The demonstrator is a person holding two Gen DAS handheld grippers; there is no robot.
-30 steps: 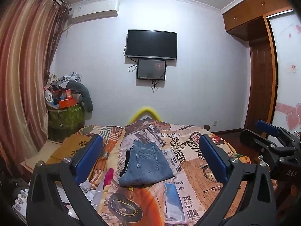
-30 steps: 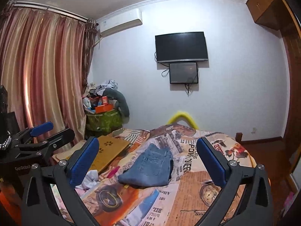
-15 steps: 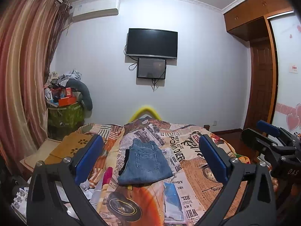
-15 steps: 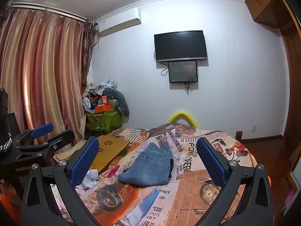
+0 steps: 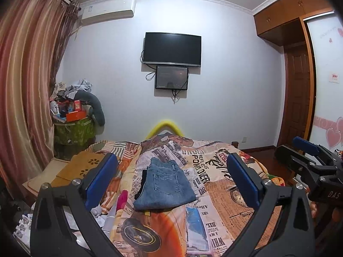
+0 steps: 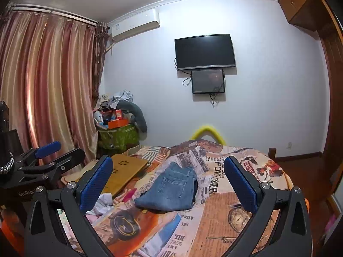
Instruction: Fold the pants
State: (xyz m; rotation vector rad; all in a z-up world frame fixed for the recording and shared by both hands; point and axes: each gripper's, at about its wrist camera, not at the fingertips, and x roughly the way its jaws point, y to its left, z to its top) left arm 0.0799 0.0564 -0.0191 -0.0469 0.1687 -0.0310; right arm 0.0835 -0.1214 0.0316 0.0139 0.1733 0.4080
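Blue denim pants (image 5: 165, 186) (image 6: 171, 190) lie folded into a compact stack on the newspaper-print bedspread (image 5: 214, 194) (image 6: 216, 205), back pocket up, with a dark garment edge showing under them. My left gripper (image 5: 171, 182) is open, held above the near part of the bed, well short of the pants, nothing between its blue pads. My right gripper (image 6: 169, 184) is also open and empty, hovering at a similar distance. Each gripper shows at the other view's edge: the right one (image 5: 310, 160), the left one (image 6: 40, 162).
A wooden lap tray (image 6: 124, 171) and loose small clothes (image 5: 120, 201) lie on the bed's left side. A cluttered green bin (image 5: 72, 128) stands by the curtain (image 5: 25, 90). A TV (image 5: 171, 49) hangs on the far wall. A wardrobe and door (image 5: 298, 98) are at right.
Both views drift very slightly; the grippers stay open and the folded pants lie unmoved.
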